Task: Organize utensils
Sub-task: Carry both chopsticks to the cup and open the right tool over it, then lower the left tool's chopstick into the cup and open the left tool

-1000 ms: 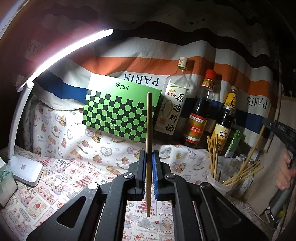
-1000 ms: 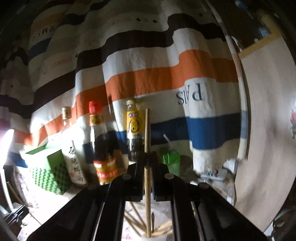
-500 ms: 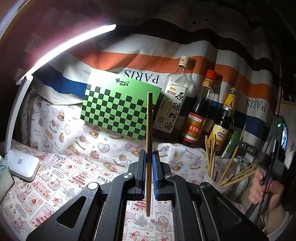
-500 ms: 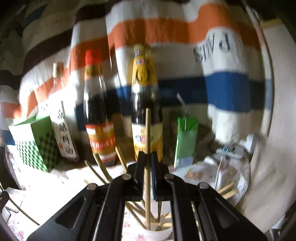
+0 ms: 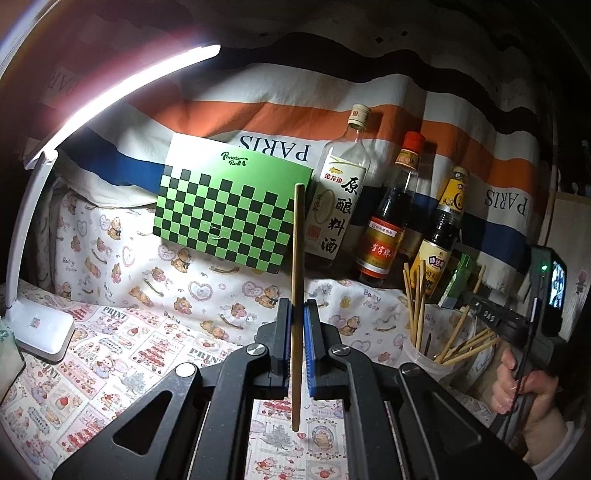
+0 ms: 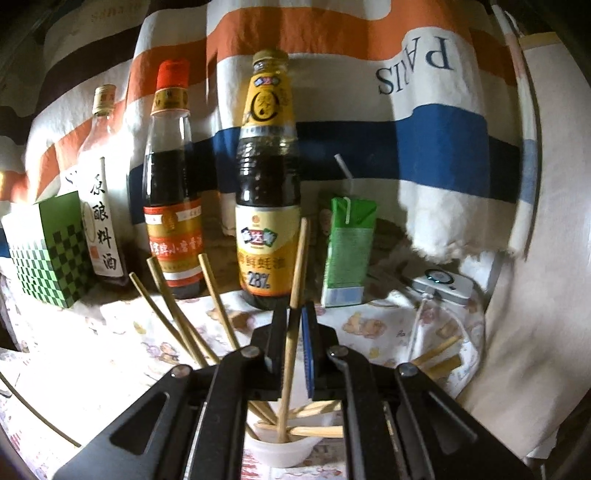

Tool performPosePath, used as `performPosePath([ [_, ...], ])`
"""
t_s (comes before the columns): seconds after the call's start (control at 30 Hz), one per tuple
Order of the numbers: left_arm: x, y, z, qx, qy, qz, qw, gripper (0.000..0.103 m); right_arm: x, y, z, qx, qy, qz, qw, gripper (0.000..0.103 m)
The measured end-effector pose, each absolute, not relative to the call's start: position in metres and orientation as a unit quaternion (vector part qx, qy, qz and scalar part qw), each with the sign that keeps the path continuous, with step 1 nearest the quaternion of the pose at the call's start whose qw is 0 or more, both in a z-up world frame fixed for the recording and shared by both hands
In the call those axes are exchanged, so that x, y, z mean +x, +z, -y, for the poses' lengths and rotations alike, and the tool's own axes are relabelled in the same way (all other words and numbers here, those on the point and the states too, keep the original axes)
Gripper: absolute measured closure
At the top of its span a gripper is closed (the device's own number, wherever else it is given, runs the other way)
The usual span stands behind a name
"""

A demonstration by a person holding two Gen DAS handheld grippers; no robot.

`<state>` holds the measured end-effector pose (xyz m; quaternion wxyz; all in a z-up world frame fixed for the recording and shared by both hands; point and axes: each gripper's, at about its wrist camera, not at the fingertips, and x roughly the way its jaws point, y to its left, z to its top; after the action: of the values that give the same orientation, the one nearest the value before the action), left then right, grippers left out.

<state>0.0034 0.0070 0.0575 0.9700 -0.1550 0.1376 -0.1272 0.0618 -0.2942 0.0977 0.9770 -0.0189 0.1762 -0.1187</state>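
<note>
Striped cloth (image 6: 258, 33) with PARIS lettering fills the back of both views, the printed table (image 5: 147, 332) cover spreading below it. Against the cloth stand the green checkered box (image 5: 225, 214) and three sauce bottles (image 6: 267, 184), with a green drink carton (image 6: 349, 251) to their right and a white desk lamp (image 5: 40, 325) arching over the left side.

What has changed sits lower and smaller. A second ago the right tongs (image 6: 293, 350) were up in front of the cloth with their chopstick (image 6: 291, 332) held upright; now they are down over the white cup (image 6: 280, 446) — the stick's lower end is inside the cup among the chopsticks already leaning there. The stick is tilted rather than plumb, and a gap shows between it and the blue pad on the right, so the jaws look to have loosened, though I cannot tell for certain whether they are gripping or have let go. This chopstick is as good as delivered.

The left tongs (image 5: 297, 343) have drifted a little but hold as before: closed on a second chopstick (image 5: 297, 295), upright, its tip hanging above the table, well left of the cup (image 5: 432, 354). That stick seems the next to go in — once the right tongs clear the cup mouth.
</note>
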Motion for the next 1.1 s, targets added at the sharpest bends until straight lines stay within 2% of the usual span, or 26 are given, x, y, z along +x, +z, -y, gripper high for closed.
performPosePath([
  [0.03,0.004,0.057,-0.007,-0.155,-0.128,-0.138,0.97,0.098,0.059,0.1,0.297,-0.017,-0.12,-0.177,0.977,0.083],
  [0.07,0.004,0.057,-0.006,-0.155,-0.127,-0.139,0.97,0.098,0.057,0.102,0.299,-0.013,-0.119,-0.175,0.977,0.065],
  [0.1,0.004,0.057,-0.006,-0.154,-0.128,-0.14,0.97,0.098,0.053,0.105,0.302,-0.009,-0.12,-0.171,0.978,0.057],
  [0.23,0.005,0.057,-0.007,-0.15,-0.13,-0.138,0.97,0.098,0.034,0.115,0.309,0.002,-0.112,-0.164,0.98,0.055],
  [0.37,0.003,0.059,-0.008,-0.131,-0.119,-0.122,0.977,0.098,-0.013,0.113,0.326,0.051,-0.115,-0.13,0.983,0.04],
  [0.5,0.004,0.059,-0.009,-0.139,-0.135,-0.117,0.974,0.098,-0.048,0.091,0.34,0.091,-0.092,-0.129,0.983,0.034],
  [0.6,0.009,0.065,0.001,-0.149,-0.129,-0.121,0.973,0.098,-0.058,0.067,0.345,0.074,-0.112,-0.128,0.983,0.033],
  [0.67,0.014,0.077,0.013,-0.165,-0.158,-0.128,0.965,0.098,-0.047,0.055,0.351,0.067,-0.128,-0.168,0.975,0.033],
  [0.8,0.017,0.108,0.044,-0.167,-0.179,-0.105,0.964,0.098,-0.04,0.049,0.37,0.111,-0.139,-0.18,0.967,0.033],
  [0.9,0.021,0.13,0.069,-0.176,-0.198,-0.094,0.96,0.098,-0.037,0.041,0.386,0.161,-0.13,-0.198,0.958,0.033],
  [1.0,0.029,0.148,0.094,-0.179,-0.21,-0.093,0.957,0.098,-0.023,0.02,0.401,0.229,-0.101,-0.255,0.934,0.033],
  [1.1,0.034,0.161,0.113,-0.172,-0.215,-0.087,0.957,0.098,-0.015,0.008,0.407,0.242,-0.112,-0.276,0.923,0.033],
])
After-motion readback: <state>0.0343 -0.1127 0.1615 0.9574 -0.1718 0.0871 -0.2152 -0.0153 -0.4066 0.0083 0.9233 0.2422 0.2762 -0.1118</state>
